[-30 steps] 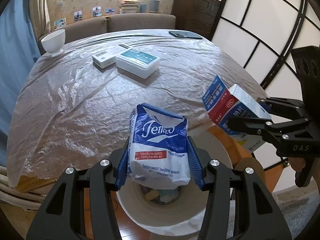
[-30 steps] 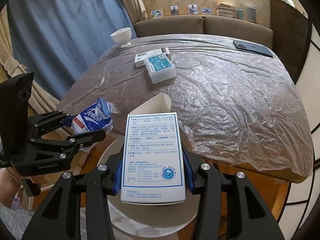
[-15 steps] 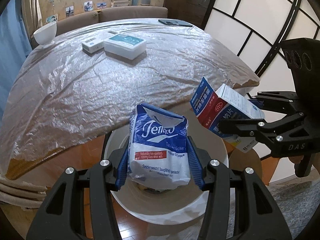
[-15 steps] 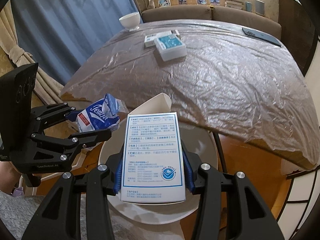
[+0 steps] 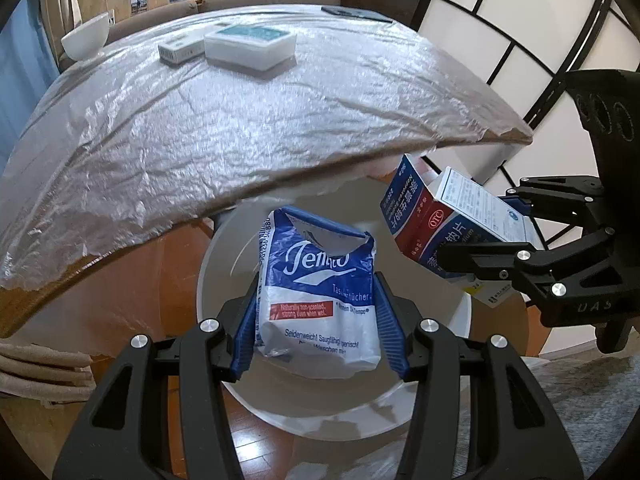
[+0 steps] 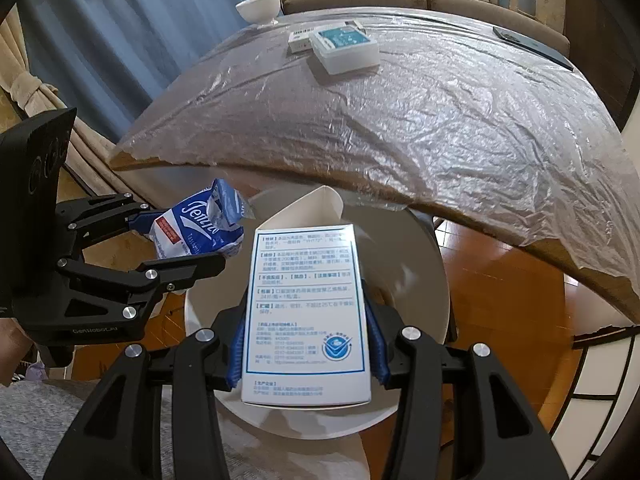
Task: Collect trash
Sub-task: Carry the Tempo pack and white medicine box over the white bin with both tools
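Left wrist view: the left claw (image 5: 318, 322) squeezes a blue and white tissue pack (image 5: 320, 292) right over the white bin (image 5: 224, 276). Next to it, also over the bin, the right claw (image 6: 306, 336) squeezes a white medicine box (image 6: 306, 312). Behind the bin stands the worktop (image 5: 240, 120), covered in shiny plastic.

Right gripper (image 6: 306, 344) clamping medicine box (image 6: 306, 312) above white bin (image 6: 424, 280), left gripper (image 6: 180, 236) gripping tissue pack (image 6: 196, 232) alongside

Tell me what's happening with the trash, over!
Left tongs shut on tissue pack. Right tongs shut on medicine box. Both over white bin. Nothing in the way.
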Available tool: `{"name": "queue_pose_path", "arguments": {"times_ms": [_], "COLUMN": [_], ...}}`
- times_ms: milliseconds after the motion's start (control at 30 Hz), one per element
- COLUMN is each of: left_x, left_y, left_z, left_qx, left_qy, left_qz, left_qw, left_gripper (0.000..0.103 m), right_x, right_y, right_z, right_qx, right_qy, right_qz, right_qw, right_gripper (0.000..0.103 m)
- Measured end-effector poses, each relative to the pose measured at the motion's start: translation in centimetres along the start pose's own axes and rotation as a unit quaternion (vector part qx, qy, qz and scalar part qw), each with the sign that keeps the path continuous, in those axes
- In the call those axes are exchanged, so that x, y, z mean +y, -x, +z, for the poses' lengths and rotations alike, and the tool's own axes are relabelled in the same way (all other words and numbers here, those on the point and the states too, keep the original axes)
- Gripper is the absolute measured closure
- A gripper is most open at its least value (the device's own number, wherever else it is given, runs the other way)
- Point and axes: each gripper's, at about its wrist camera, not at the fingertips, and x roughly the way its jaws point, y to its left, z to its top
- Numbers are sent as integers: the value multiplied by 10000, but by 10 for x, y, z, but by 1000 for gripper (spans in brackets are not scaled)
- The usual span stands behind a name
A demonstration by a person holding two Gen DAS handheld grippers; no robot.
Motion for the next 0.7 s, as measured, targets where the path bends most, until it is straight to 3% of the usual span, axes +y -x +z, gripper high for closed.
{"name": "queue_pose_path", "arguments": {"times_ms": [700], "left_x": [7], "left_y": [-44], "left_z": [-21], "left_qx": [500], "left_qy": [47], "left_qz": [133], "left_qw": [9987], "left_gripper": [50], "right_x": [-4], "right_y": [-47], "right_z": [-5], "right_qx": [379], "right_qy": [27], "right_qz": [-48], "right_qw": [9993], "right_gripper": [57]}}
